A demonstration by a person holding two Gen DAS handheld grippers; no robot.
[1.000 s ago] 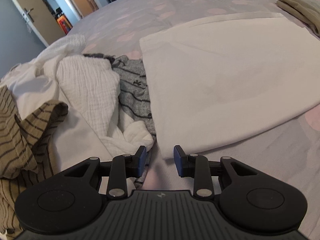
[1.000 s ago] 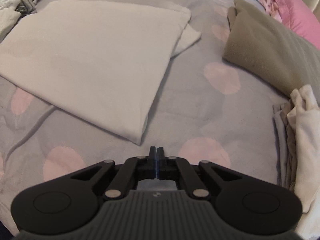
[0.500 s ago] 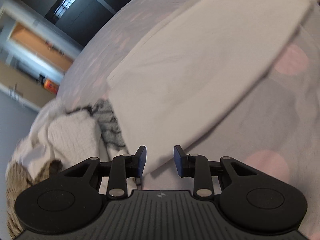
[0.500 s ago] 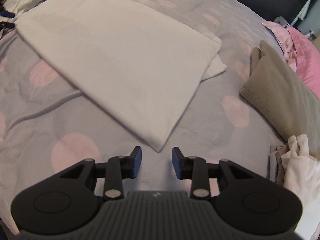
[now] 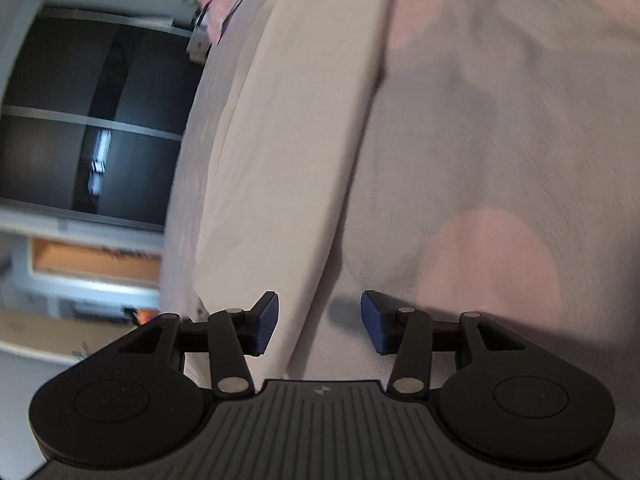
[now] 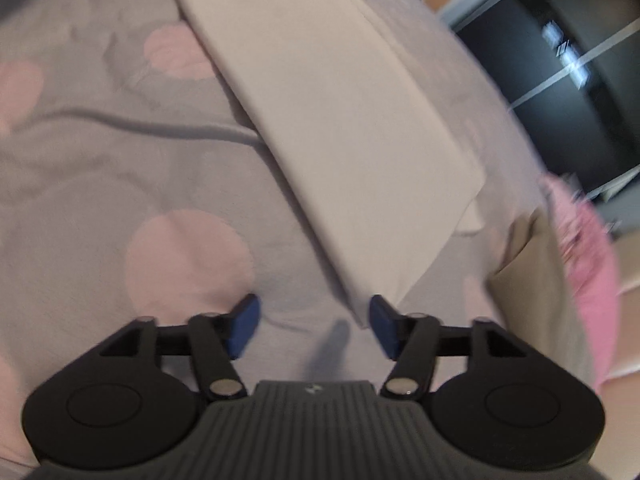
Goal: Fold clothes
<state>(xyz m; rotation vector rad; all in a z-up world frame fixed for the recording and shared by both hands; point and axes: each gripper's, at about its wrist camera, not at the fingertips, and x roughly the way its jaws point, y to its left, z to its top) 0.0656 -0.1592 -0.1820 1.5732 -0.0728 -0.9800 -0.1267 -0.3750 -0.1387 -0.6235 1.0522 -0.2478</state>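
Two hand-held grippers are seen with jaws parted and just opening wider: the left hand-held gripper (image 5: 320,322) straddles a near corner of the folded white cloth (image 5: 288,152), unpinched, while the right hand-held gripper (image 6: 314,330) is held just before another corner. Beyond, the cloth lies flat on the spotted bed (image 6: 120,152).

Folded cloth (image 6: 340,128): plain off-white. Bedspread (image 6: 100,168): grey, patterned with large pale pink dots. Pillow (image 6: 596,280), at 3 o'clock in the right wrist view: pink. Cushion (image 6: 532,276) beside it: beige. Left tool (image 5: 318,322) and right tool (image 6: 314,332): black, with blue pads.
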